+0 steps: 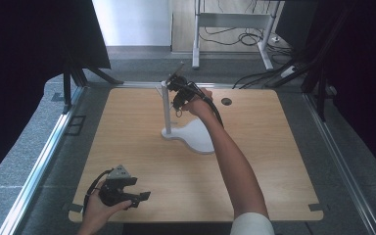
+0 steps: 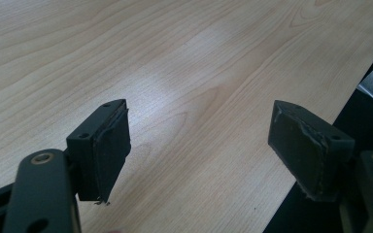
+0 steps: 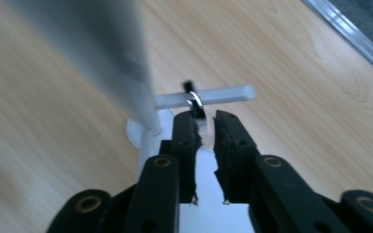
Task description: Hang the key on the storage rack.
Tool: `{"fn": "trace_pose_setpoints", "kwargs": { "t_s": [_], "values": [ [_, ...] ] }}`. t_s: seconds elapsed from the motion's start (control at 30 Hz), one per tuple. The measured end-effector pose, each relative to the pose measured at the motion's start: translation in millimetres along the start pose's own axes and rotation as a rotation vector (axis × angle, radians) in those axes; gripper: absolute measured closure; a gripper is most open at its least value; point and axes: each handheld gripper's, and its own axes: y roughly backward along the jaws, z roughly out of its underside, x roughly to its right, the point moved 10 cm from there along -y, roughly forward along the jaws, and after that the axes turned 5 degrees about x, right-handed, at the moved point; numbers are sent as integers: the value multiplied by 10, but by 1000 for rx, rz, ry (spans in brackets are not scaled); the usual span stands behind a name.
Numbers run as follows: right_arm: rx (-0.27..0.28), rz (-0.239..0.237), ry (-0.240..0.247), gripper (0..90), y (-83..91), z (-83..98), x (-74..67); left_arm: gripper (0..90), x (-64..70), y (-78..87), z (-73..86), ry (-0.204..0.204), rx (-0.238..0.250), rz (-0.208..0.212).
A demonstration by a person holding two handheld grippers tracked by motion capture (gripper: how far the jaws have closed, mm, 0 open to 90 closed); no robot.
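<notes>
A small metal ring (image 3: 195, 104) is being left hanging on the white stand's (image 1: 191, 134) horizontal peg (image 3: 213, 95), just beyond the slightly parted right gripper (image 3: 205, 119), while the left gripper (image 2: 199, 145) is being held wide open over the table (image 2: 184, 58); the ring could be knocked off by a careless withdrawal.

Worktop (image 1: 142, 147): light wood grain, rounded corners, set inside a metal rail frame (image 1: 39, 161) on grey carpet. A round dark cable hole (image 1: 226, 101) sits near the far edge, right of centre. A strip of grey tape (image 1: 318, 207) marks the near right corner, another (image 1: 71, 207) the near left.

Directly on the surface, centre-far: one white stand (image 1: 196, 137), flat curved base, with an upright post (image 1: 166, 110) rising from its left end. Rest of the wood bare.
</notes>
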Motion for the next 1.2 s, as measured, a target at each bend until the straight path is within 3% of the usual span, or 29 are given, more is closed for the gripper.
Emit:
{"fn": "trace_pose_setpoints", "kwargs": {
  "t_s": [0.3,0.6,0.87,1.2],
  "values": [
    [48,-29,7,651,137,155,-113,237,11,-27,10,-6,-10,0],
    [124,-85,-20,589,338,495,-142,237,21,-62,22,-9,-22,-5],
    [164,-130,-41,567,437,1052,-167,237,3,-75,36,-4,-30,-14],
    [219,-136,-66,531,534,1764,-230,237,-14,-95,56,-1,-41,-25]
  ]
}}
